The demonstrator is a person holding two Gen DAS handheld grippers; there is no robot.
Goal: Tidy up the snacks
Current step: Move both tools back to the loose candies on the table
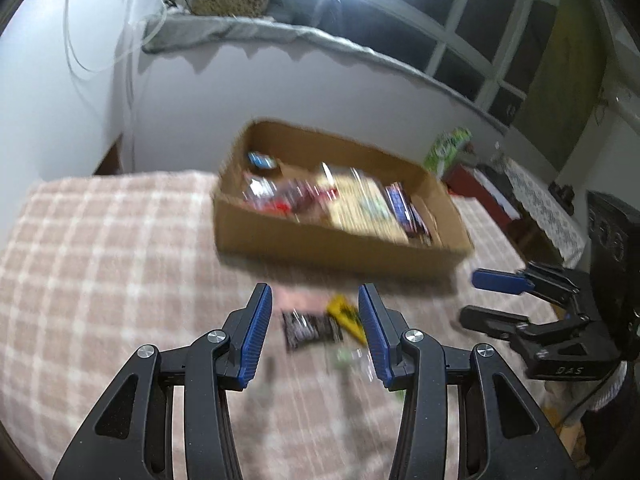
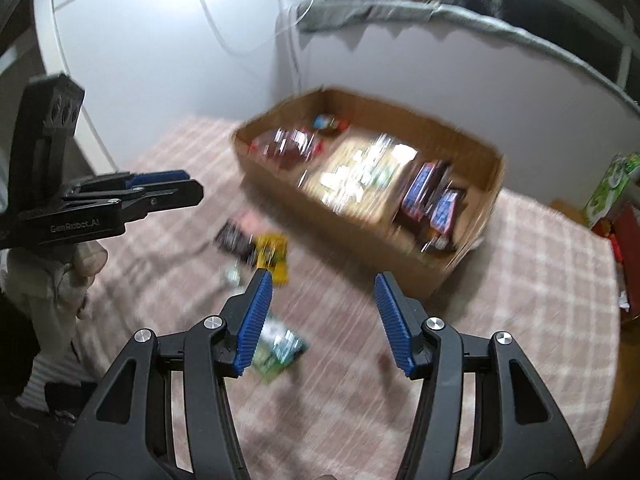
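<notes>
Both claws, left (image 1: 316, 300) and right (image 2: 324, 288), hang partly open and empty above a checked cloth (image 1: 100, 240). A black packet (image 1: 310, 328) and a yellow packet (image 1: 346, 314) lie loose near a cardboard box (image 1: 320, 248) of snacks.

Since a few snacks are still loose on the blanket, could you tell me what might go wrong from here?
1. The black packet and yellow packet overlap, so the open left tool might pinch both.
2. The green packet lies flat on the soft blanket; the open right tool may catch fabric.
3. Both tools work close together and could collide.
4. The box looks full, so added packets may spill.
</notes>
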